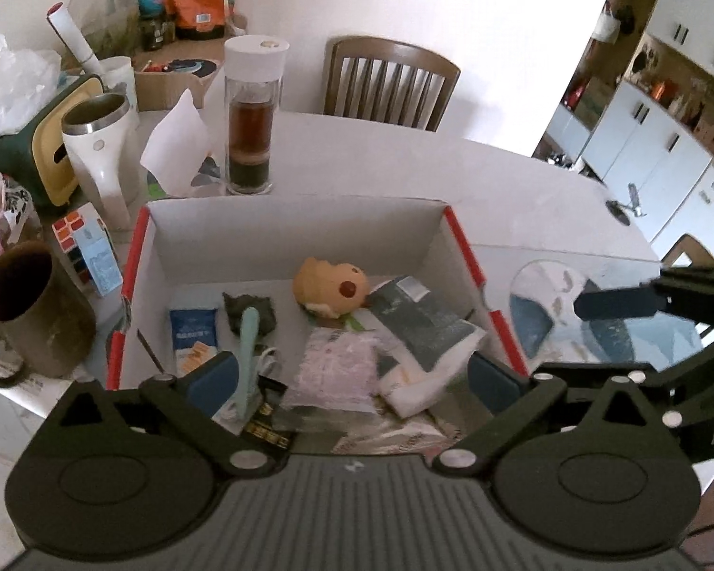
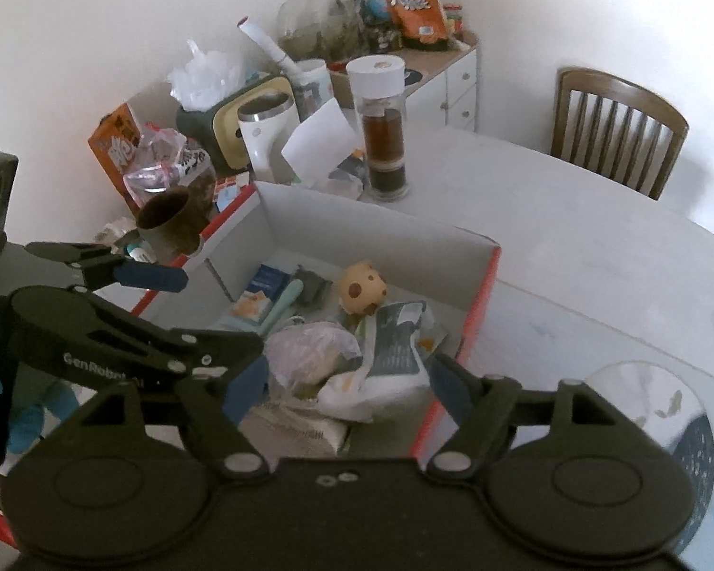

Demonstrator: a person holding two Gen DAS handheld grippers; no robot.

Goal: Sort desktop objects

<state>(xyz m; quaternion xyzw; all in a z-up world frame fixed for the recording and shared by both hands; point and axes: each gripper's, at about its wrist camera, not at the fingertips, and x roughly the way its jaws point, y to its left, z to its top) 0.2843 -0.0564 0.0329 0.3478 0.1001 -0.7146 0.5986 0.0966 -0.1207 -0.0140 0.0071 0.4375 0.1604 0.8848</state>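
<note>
A white cardboard box with red edges (image 1: 290, 233) (image 2: 357, 233) stands on the table. It holds a tan plush toy (image 1: 331, 288) (image 2: 362, 288), a mint green handle (image 1: 248, 347), a blue packet (image 1: 193, 328), a dark grey pouch (image 1: 421, 321) (image 2: 395, 345) and a clear plastic bag (image 1: 340, 364) (image 2: 309, 357). My left gripper (image 1: 352, 380) is open and empty above the box's near end. My right gripper (image 2: 347, 388) is open and empty above the box's near right side. It also shows at the right of the left wrist view (image 1: 614, 307).
Left of the box are a dark mug (image 1: 28, 309) (image 2: 173, 223), a Rubik's cube (image 1: 78, 238), a white kettle (image 1: 102, 152) (image 2: 264, 135) and a tea bottle (image 1: 252, 119) (image 2: 381, 128). A glass plate (image 1: 547, 314) (image 2: 652, 395) lies right of it. A wooden chair (image 1: 388, 81) (image 2: 616, 128) stands behind.
</note>
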